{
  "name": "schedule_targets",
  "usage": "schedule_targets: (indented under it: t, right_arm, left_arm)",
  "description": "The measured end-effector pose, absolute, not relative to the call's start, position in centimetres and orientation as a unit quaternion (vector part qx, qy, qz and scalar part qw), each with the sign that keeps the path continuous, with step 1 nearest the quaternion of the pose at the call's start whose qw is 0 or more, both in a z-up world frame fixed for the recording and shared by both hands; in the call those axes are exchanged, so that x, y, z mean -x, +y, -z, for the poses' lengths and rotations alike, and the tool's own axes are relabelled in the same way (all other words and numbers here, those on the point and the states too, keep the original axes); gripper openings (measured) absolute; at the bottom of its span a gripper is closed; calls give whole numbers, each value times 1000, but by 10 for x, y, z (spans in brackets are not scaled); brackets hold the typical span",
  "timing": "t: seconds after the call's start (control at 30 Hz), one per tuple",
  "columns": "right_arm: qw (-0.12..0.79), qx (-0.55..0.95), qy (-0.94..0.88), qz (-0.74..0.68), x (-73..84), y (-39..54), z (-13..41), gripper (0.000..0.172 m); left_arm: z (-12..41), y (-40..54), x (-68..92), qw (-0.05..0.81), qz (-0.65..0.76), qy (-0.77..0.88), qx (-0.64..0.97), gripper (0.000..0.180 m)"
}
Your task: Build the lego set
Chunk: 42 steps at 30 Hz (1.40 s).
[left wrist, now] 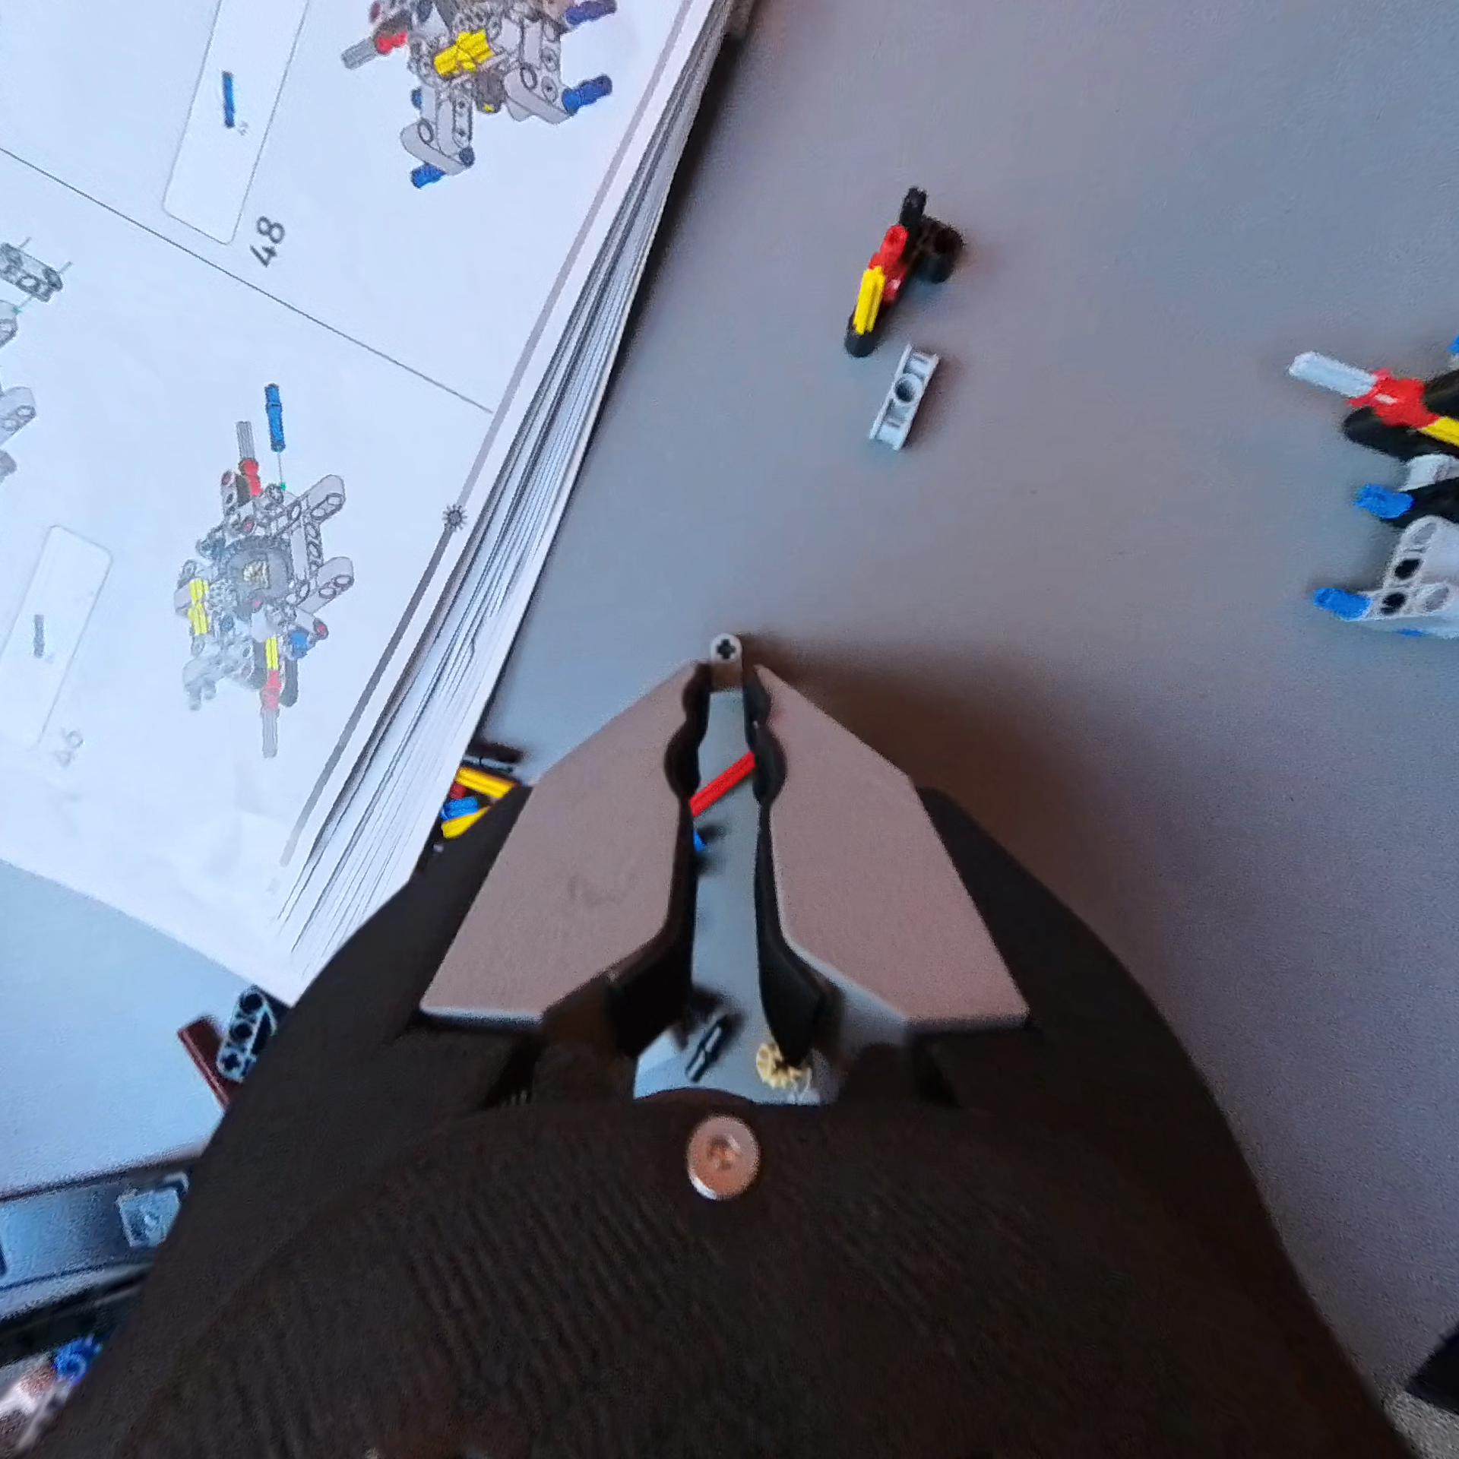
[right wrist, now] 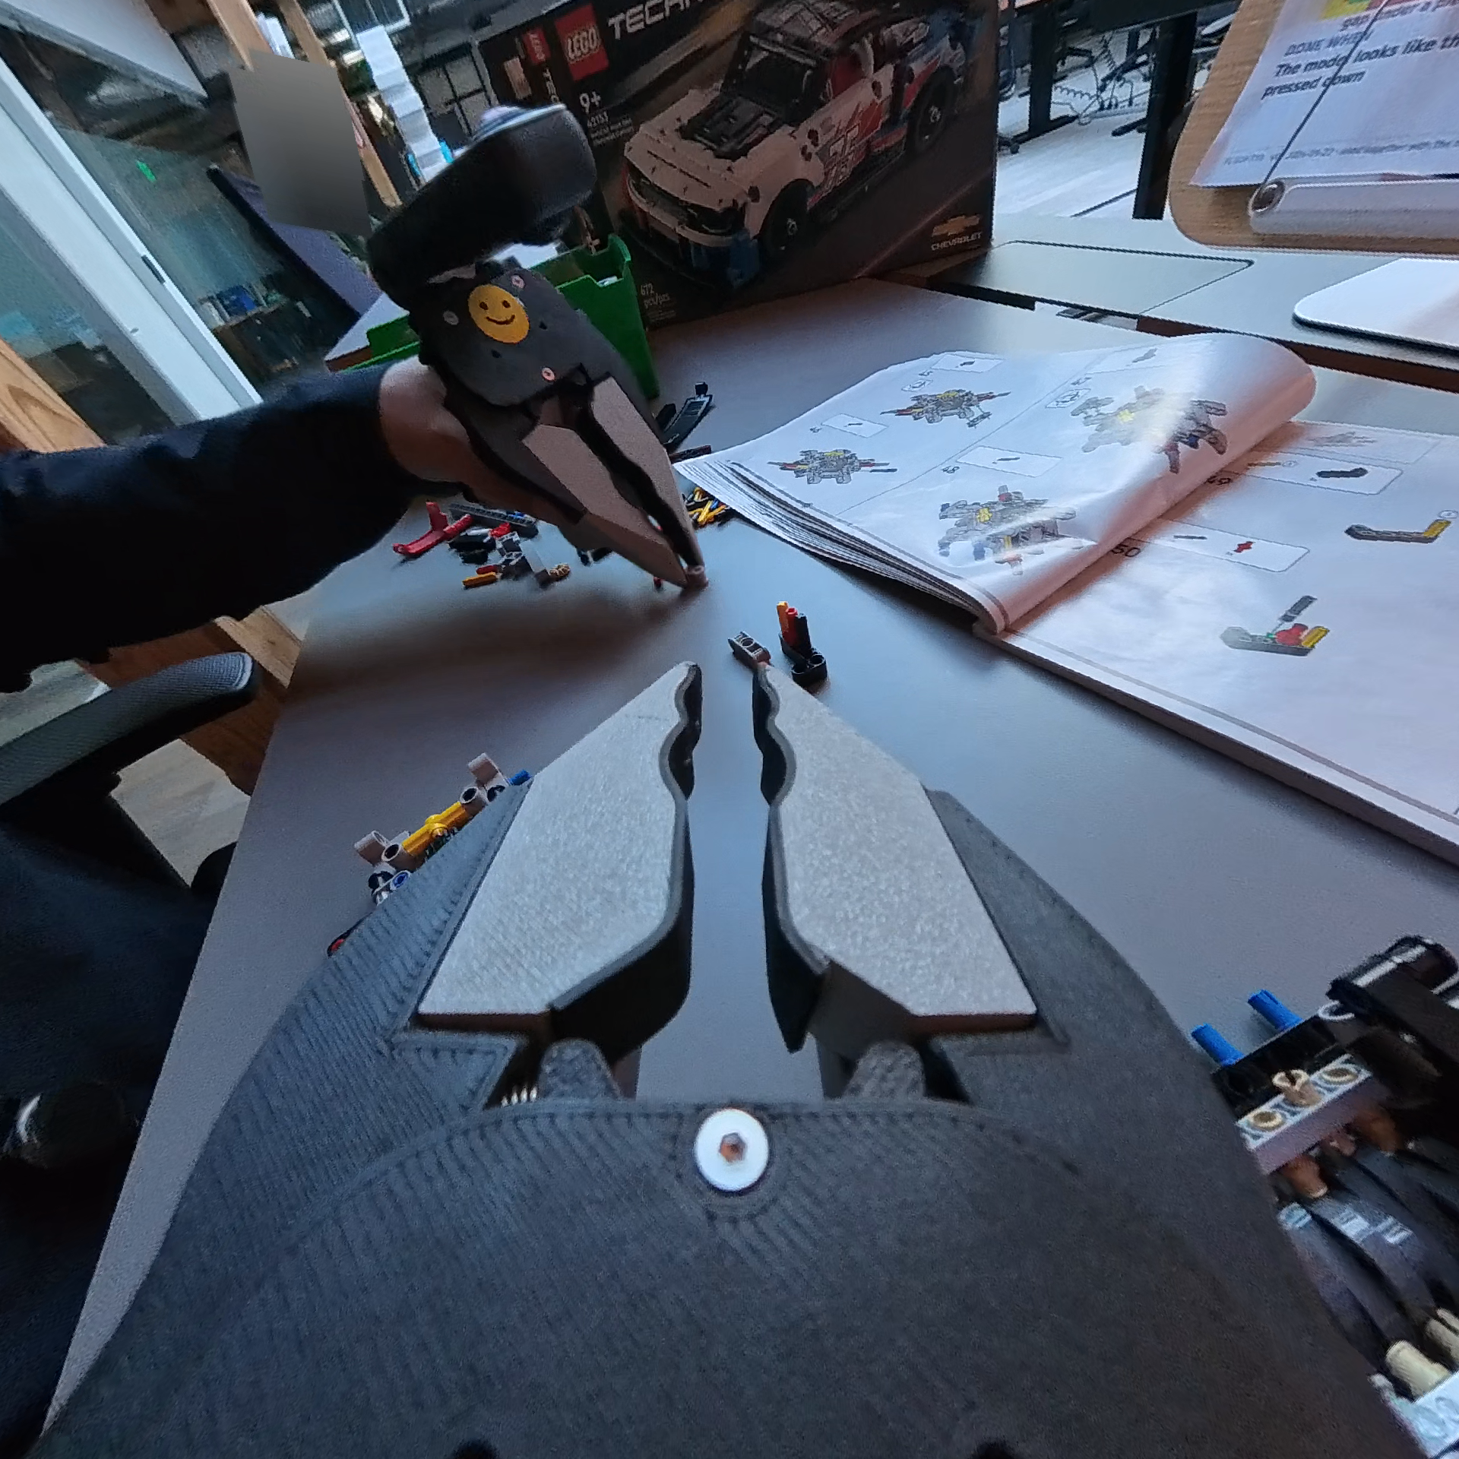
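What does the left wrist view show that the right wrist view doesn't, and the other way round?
Only the left view: the cross-shaped hole in the end of the small grey piece pinched by the left tongs, and a red rod beneath them.

Only the right view: the open right tongs, a car box, a green bin, the sleeve and hand.

Both: the open booklet, the black-red-yellow assembly, the grey connector.

Left wrist steep, close over table (left wrist: 1026,197), right lower, both see booklet (right wrist: 1026,474)
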State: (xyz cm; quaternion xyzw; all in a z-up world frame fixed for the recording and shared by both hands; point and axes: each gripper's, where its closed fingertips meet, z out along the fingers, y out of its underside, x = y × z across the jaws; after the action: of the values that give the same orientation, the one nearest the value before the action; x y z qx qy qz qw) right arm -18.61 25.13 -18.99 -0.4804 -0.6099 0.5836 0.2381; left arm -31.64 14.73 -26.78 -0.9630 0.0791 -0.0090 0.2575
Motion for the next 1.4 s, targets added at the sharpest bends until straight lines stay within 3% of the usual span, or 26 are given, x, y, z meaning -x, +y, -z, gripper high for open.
schedule_targets:
  t: [0.5,0.8,0.97,1.33,1.4]
  right_arm:
    - [241,481,-614,-577,186,255,191,6]
    - [231,485,-616,-576,186,256,194,3]
    - [227,484,-619,-575,186,254,195,2]
    - [229,487,-615,-576,187,256,194,1]
    - [230,487,-616,-575,187,256,194,1]
  left_arm:
    - [267,165,236,275,54,169,945,6]
    - [256,168,236,291,78,168,939,24]
    - [237,172,258,319,57,152,934,20]
    - [266,197,268,283,51,156,945,16]
    - [267,198,266,289,52,164,942,6]
